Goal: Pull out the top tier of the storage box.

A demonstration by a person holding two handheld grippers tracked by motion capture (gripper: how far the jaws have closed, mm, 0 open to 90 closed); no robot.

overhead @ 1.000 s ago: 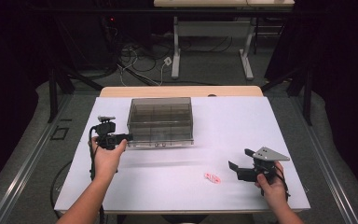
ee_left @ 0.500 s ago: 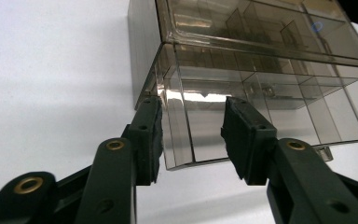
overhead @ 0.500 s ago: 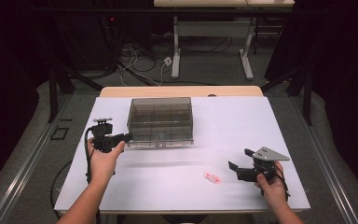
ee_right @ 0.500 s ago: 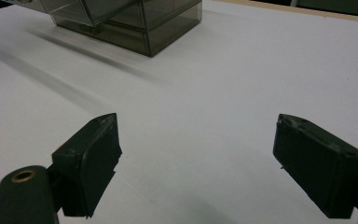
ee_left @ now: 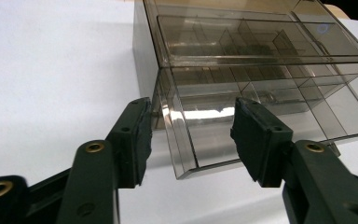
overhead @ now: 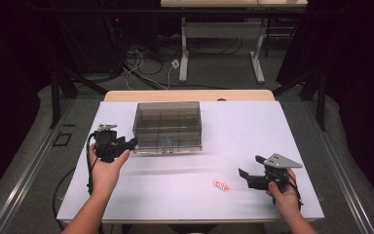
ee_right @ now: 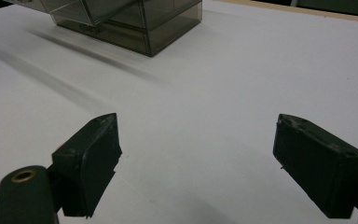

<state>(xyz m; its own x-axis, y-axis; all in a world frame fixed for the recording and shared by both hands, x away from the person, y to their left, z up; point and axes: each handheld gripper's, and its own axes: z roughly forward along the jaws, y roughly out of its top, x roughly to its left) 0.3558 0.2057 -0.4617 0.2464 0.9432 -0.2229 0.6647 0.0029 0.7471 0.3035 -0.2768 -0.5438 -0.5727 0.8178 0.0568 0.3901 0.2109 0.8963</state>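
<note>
Drawer (ee_left: 200,135) of smoked-plastic organizer box (overhead: 168,126) pulled partly out, left gripper (ee_left: 191,135) just spreading off its corner, right gripper (overhead: 249,176) idle and agape, pink item (overhead: 221,185) unstowed.

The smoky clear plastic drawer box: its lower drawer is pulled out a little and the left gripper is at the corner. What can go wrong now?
1. The left gripper has just been opening; its pads stand clear of the lower drawer corner, so the drawer may stay only partly out.
2. A push there could slide the smoky clear plastic drawer box across the white table.
3. The small red-and-white item lies loose near the open right gripper.
</note>
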